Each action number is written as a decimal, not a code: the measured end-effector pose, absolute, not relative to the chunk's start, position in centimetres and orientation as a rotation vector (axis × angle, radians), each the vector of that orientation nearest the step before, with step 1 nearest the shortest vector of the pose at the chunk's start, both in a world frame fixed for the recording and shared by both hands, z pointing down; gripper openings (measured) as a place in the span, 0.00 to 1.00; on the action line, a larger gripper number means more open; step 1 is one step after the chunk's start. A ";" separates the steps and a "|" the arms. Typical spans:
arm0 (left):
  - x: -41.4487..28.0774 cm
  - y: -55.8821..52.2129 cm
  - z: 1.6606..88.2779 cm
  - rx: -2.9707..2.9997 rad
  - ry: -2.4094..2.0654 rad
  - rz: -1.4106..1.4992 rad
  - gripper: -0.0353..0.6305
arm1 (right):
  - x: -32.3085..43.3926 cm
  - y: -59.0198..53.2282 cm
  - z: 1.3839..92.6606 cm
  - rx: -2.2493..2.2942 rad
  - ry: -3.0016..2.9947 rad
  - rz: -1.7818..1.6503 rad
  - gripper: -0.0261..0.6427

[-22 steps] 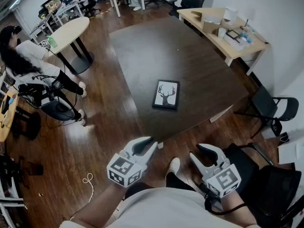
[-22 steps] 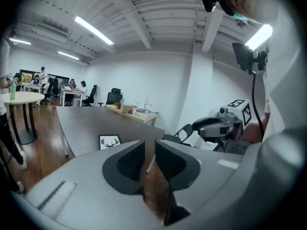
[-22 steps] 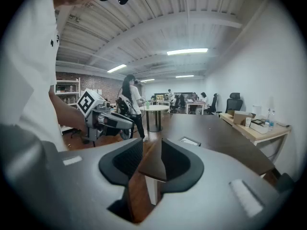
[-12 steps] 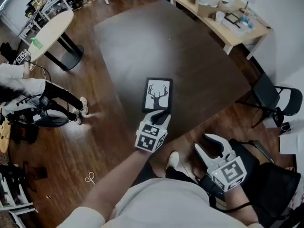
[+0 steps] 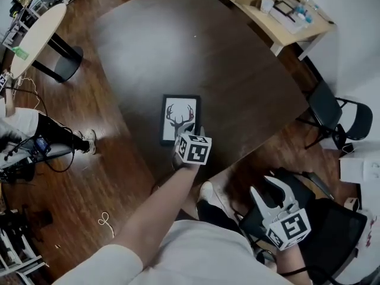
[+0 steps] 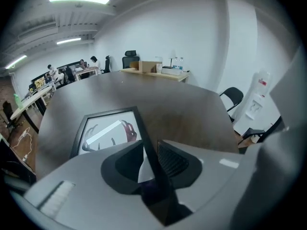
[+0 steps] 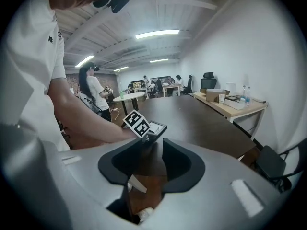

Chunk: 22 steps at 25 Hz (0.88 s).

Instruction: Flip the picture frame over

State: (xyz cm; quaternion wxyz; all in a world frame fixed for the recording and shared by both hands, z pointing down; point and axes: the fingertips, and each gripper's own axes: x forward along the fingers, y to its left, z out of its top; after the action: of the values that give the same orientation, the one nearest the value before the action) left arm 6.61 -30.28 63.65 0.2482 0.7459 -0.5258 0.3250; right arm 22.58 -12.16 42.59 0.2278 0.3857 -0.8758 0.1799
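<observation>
A black picture frame (image 5: 178, 114) with a deer print lies face up on the dark table (image 5: 237, 70), near its front edge. My left gripper (image 5: 189, 130) reaches over that edge to the frame's near right corner. In the left gripper view the frame (image 6: 103, 131) has its black right border running between the two jaws, and my left gripper (image 6: 149, 145) is shut on it. My right gripper (image 5: 274, 190) hangs low beside my lap, well off the table, open and empty. From the right gripper view the frame (image 7: 154, 127) shows just beyond the left gripper's marker cube.
A light wooden desk (image 5: 285, 16) with small items stands behind the table at the upper right. A black chair (image 5: 338, 117) sits by the table's right corner. A round table (image 5: 32, 31) and a seated person (image 5: 24, 129) are off to the left.
My left gripper has travelled forward from beside my body to the frame's near right corner and closed on its border. The right gripper has stayed low by my lap.
</observation>
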 end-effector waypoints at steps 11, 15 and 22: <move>6.4 -30.1 64.7 1.888 -1.547 0.944 0.17 | 23.6 -13.1 42.9 1.029 -2.431 0.533 0.25; 6.1 -30.2 64.6 1.816 -1.549 0.863 0.15 | 24.2 -13.3 43.0 1.030 -2.432 0.521 0.25; 6.3 -29.5 63.3 1.843 -1.469 0.753 0.15 | 24.3 -13.5 42.9 1.018 -2.442 0.497 0.25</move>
State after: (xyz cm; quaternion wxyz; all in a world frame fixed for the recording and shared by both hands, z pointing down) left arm 6.34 -29.47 63.31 0.3277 0.7037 -0.5609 0.2877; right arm 24.34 -13.48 42.94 0.2228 0.3688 -0.8843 0.1799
